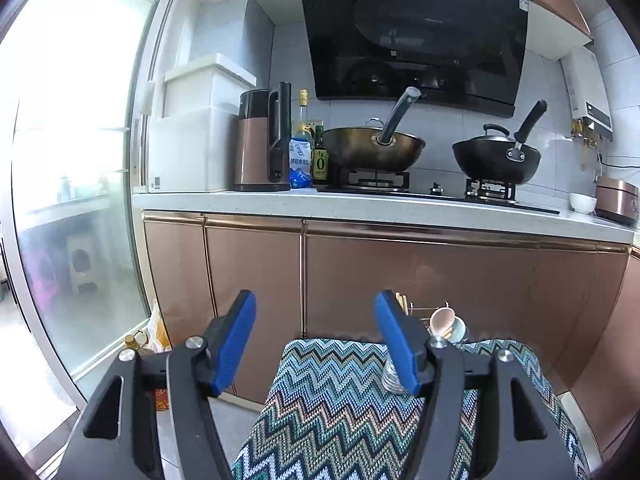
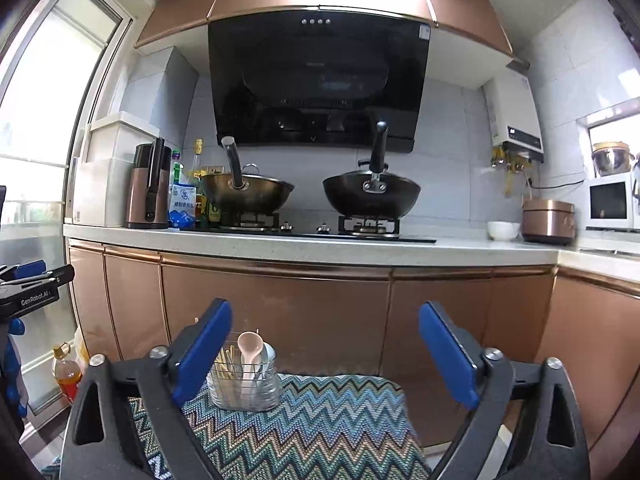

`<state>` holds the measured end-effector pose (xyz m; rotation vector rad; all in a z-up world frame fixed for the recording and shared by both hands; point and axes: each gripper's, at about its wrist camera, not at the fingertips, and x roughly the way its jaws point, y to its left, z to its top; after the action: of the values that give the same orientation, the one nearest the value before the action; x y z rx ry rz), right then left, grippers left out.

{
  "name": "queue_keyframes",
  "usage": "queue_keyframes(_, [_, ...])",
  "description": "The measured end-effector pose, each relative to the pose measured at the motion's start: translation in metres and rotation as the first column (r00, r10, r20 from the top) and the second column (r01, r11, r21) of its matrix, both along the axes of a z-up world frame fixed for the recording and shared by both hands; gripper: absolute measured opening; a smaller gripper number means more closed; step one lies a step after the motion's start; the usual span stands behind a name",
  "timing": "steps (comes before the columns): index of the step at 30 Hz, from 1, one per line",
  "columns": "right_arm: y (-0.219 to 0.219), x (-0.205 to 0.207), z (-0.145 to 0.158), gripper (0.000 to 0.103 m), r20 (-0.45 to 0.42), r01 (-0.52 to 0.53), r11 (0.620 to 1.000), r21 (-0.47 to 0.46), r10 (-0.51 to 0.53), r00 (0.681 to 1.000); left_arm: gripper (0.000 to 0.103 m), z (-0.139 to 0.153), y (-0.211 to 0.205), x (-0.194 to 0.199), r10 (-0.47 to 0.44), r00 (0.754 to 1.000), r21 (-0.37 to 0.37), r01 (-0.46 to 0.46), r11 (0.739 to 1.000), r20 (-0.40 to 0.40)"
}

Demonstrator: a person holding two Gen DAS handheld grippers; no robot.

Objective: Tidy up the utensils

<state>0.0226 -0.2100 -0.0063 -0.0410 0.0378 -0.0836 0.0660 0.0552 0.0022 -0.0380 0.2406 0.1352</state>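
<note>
A small wire utensil holder (image 2: 244,380) stands on a zigzag cloth (image 2: 312,432) with blue, green and tan stripes. The cloth covers a low surface in front of the brown kitchen cabinets (image 2: 280,312). The holder sits near the far left part of the cloth, close to the cabinets. It is made of thin shiny wire, and you can see right through it.

Inside the holder is a pink spoon (image 2: 249,350) with its round bowl pointing up. Beside it on the left is a bunch of thin, pale chopsticks (image 2: 228,362), standing up. Something white or grey stands behind the spoon, but it is hard to tell what.

The right gripper (image 2: 325,350) has blue pads and black arms. Its jaws are spread very wide, and nothing is between them. The holder is just past its left pad and does not touch it.

The left gripper (image 1: 315,338) also has its jaws spread apart with nothing in them. In the left wrist view the holder (image 1: 448,330) peeks out behind its right pad, so only the spoon (image 1: 440,320) and the chopstick tips (image 1: 402,304) show.

Behind everything, a white counter (image 2: 320,246) holds a gas stove with two woks. A brassy wok (image 2: 246,196) is on the left and a black wok (image 2: 372,198) is on the right. Both have long dark handles sticking up. A big black range hood (image 2: 320,80) hangs above them. A brown kettle (image 2: 148,188) and some bottles stand at the left.
</note>
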Motion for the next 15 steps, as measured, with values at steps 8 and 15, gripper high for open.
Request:
queue_keyframes(8, [-0.015,-0.015,0.0,0.103,0.01,0.033,0.999,0.034,-0.033,0.999,0.066,0.0,-0.001,-0.01,0.026,1.0,0.017,-0.026,1.0,-0.001])
queue_keyframes(15, [-0.018,-0.02,-0.004,0.103,0.015,0.063,0.998,0.023,-0.064,0.998,0.07,0.003,0.002,-0.018,0.066,0.998,0.024,-0.066,0.997,0.017])
